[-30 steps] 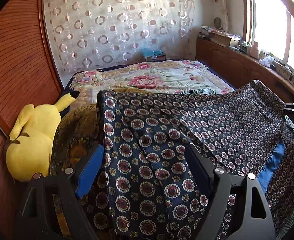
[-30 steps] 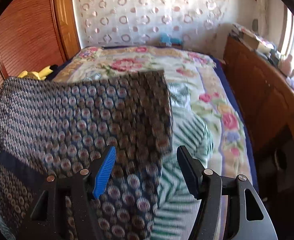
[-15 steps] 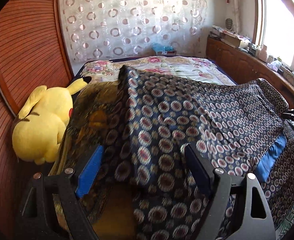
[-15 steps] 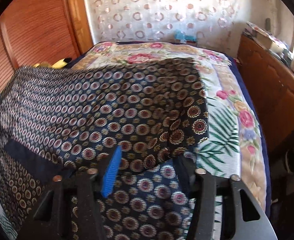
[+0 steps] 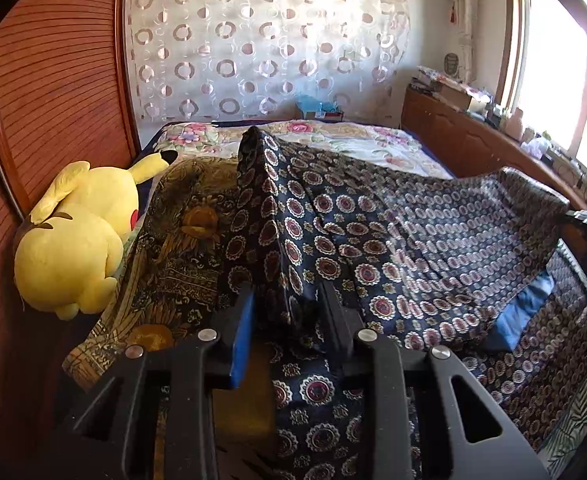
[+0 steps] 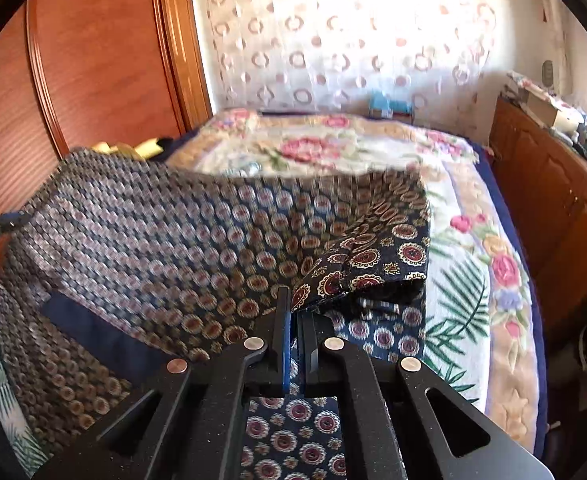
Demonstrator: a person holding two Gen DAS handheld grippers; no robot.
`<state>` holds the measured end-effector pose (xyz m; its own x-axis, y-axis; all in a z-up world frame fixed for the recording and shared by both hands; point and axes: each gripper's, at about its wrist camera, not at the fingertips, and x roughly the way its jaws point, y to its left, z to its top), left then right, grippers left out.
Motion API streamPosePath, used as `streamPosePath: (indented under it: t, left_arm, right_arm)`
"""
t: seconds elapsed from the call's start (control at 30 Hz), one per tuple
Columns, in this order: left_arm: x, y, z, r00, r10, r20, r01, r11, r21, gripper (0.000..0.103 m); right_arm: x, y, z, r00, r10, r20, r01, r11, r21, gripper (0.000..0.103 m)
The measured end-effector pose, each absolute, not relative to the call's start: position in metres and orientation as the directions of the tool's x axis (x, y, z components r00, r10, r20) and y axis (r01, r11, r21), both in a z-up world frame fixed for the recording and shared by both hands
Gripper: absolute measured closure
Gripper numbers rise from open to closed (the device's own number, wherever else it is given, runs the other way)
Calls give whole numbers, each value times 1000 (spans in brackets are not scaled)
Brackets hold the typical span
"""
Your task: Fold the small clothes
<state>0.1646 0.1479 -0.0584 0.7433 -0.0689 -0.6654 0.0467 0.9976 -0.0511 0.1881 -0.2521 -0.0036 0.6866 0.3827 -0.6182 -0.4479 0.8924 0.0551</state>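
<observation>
Patterned garment (image 5: 373, 240), navy with red-and-cream medallions, stretched across the near part of the bed (image 6: 469, 248), over the flowered bedspread, held up at two points and sagging between them. Left gripper (image 5: 289, 312): jaws just closing, narrowed round a raised ridge of the cloth near the bed's left edge; fabric stands between the blue pad and the black one, but contact of both pads cannot be told. Right gripper (image 6: 293, 340): jaws just closed, pressed together and pinching a fold of the same garment toward the bed's right side, cloth bunched and lifted just ahead of the tips. Plain blue band on the garment (image 5: 525, 312) hanging low between the two holds. Gold-printed cloth (image 5: 173, 264) lying under the garment at the bed's left edge. Yellow plush toy (image 5: 77, 236) beside it, against the wooden wall panel (image 5: 53, 100). Curtain with ring pattern (image 5: 261, 44) beyond the bed's far edge. Wooden cabinet (image 6: 553, 200) along the right edge.
</observation>
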Motion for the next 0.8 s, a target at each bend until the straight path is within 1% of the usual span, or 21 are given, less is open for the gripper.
streamPosePath:
  t: [0.03, 0.1, 0.13, 0.17, 0.3, 0.53, 0.63, 0.8]
  left_arm:
    - [166, 148, -59, 737, -72, -672, 49, 997, -54, 71]
    - [169, 148, -58, 734, -75, -675, 53, 997, -54, 79]
    - [170, 147, -57, 733, -72, -676, 55, 997, -46, 91]
    - [169, 146, -55, 736, -66, -674, 52, 998, -40, 98]
    - [159, 142, -36, 773, -47, -633, 35, 999, -31, 100]
    - [131, 137, -9, 815, -91, -572, 71, 996, -57, 101]
    - [116, 137, -6, 820, -107, -562, 81, 994, -72, 101]
    - [90, 137, -19, 806, -125, -579, 85, 992, -96, 101]
  right_arm:
    - [185, -253, 0, 693, 384, -610, -447, 893, 54, 102]
    - [179, -255, 6, 705, 388, -594, -446, 893, 55, 102]
    - [174, -257, 8, 712, 386, -586, -442, 896, 53, 102]
    - [170, -257, 11, 717, 388, -579, -440, 896, 57, 102]
    - [152, -260, 19, 733, 391, -557, -435, 898, 58, 102]
    - [122, -263, 15, 762, 370, -532, -414, 909, 39, 102]
    - [110, -265, 12, 762, 371, -531, -409, 911, 49, 102]
    - [82, -269, 7, 758, 367, -539, -403, 913, 56, 102]
